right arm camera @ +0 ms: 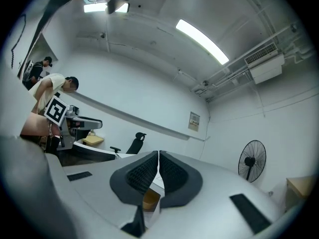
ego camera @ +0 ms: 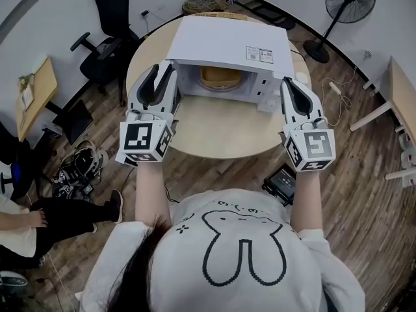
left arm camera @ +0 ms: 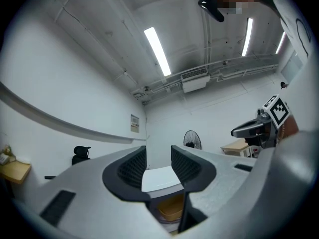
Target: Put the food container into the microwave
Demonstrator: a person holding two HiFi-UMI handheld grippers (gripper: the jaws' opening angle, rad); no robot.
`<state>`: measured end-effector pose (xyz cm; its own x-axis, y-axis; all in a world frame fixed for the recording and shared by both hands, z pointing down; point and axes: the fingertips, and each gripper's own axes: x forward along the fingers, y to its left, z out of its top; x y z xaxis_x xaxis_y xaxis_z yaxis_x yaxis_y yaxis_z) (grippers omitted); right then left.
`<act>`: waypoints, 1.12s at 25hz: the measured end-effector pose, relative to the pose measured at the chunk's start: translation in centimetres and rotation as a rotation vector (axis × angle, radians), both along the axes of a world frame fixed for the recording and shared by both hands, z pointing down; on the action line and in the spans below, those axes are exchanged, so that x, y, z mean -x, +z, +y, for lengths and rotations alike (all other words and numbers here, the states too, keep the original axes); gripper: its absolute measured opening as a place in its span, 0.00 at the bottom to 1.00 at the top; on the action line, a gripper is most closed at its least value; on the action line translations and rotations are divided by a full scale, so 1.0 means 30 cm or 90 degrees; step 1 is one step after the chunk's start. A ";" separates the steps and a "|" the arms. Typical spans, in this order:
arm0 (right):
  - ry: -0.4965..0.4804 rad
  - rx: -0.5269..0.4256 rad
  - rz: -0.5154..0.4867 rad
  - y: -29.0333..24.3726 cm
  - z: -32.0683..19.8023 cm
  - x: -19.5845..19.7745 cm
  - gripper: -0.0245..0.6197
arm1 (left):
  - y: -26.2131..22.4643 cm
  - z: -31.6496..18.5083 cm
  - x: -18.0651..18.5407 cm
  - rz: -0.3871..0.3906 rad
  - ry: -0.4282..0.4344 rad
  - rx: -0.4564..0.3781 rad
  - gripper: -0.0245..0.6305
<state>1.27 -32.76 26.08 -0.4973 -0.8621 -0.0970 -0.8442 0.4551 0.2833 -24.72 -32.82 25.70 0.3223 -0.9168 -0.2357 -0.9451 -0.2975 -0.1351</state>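
Note:
A white microwave [ego camera: 227, 41] stands at the back of a round wooden table [ego camera: 221, 132]. Its front is open, and a tan food container [ego camera: 220, 77] sits inside the cavity. My left gripper [ego camera: 157, 82] is held by the left edge of the opening, open, with nothing between its jaws. In the left gripper view, that gripper [left arm camera: 158, 159] looks over the microwave top [left arm camera: 160, 178] and down at the container [left arm camera: 172, 208]. My right gripper [ego camera: 296, 95] hangs off the microwave's right front corner, shut and empty. Below its closed jaws [right arm camera: 158, 157] a sliver of the container [right arm camera: 150, 200] shows.
A black office chair [ego camera: 110, 18] stands behind the table on the left and a floor fan [ego camera: 348, 2] at the back right. Wooden desks flank the room. A seated person [ego camera: 26, 220] and tangled cables are at the left; a black device [ego camera: 281, 182] lies on the floor.

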 end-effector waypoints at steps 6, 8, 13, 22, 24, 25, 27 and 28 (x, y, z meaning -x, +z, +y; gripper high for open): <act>-0.003 0.002 -0.007 -0.018 0.008 0.014 0.09 | -0.019 0.032 0.028 0.006 -0.003 -0.002 0.05; -0.001 0.002 -0.009 -0.018 0.012 0.019 0.09 | -0.014 0.031 0.026 0.001 -0.001 0.005 0.05; -0.002 0.004 -0.010 -0.014 0.010 0.027 0.09 | -0.022 0.023 0.002 -0.011 0.006 0.008 0.05; -0.006 0.003 -0.014 -0.016 0.018 0.042 0.09 | -0.026 0.019 -0.033 0.000 0.023 0.011 0.05; -0.008 0.006 -0.014 -0.014 0.021 0.049 0.09 | -0.023 0.018 -0.038 0.000 0.023 0.014 0.05; -0.009 0.008 -0.014 -0.011 0.021 0.052 0.09 | -0.021 0.017 -0.041 -0.002 0.024 0.015 0.05; -0.009 0.010 -0.015 -0.005 0.020 0.056 0.09 | -0.016 0.014 -0.046 -0.004 0.024 0.018 0.05; -0.008 0.010 -0.015 -0.003 0.021 0.057 0.09 | -0.014 0.014 -0.046 -0.005 0.023 0.018 0.05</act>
